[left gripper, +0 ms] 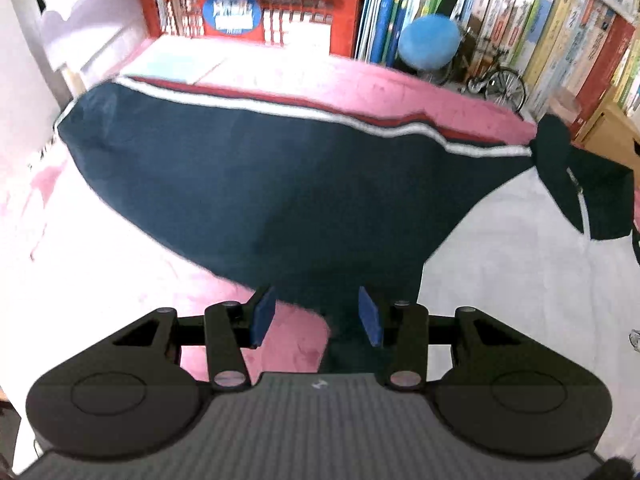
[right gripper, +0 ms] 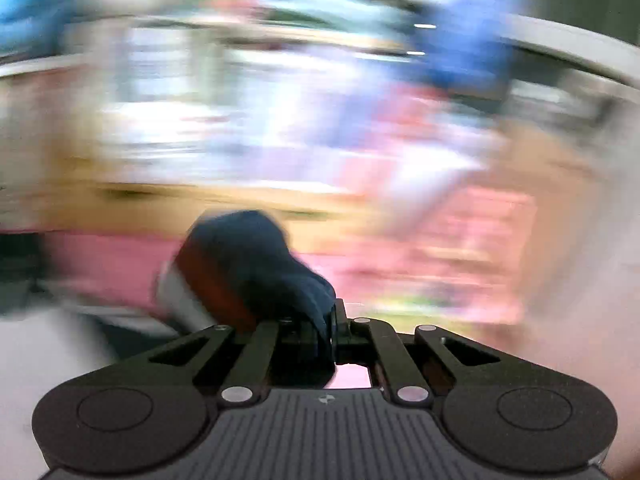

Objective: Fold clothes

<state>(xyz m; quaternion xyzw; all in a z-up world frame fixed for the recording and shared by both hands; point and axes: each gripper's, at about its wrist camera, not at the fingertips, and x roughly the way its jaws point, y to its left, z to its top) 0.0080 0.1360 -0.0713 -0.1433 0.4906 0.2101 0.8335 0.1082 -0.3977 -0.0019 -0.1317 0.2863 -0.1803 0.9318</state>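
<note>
Navy garment w/ red & white stripe trim is lying stretched across the pink table, filling mid-frame of the left wrist view, its far right end lifted off the table edge, prob. to pull it taut for a fold. Right gripper is clamping a bunched corner; that view is motion-blurred. Left gripper is hovering w/ jaws spread, fabric edge between the 2 pads, unpinched. Book spines, upper right: text unreadable.
</note>
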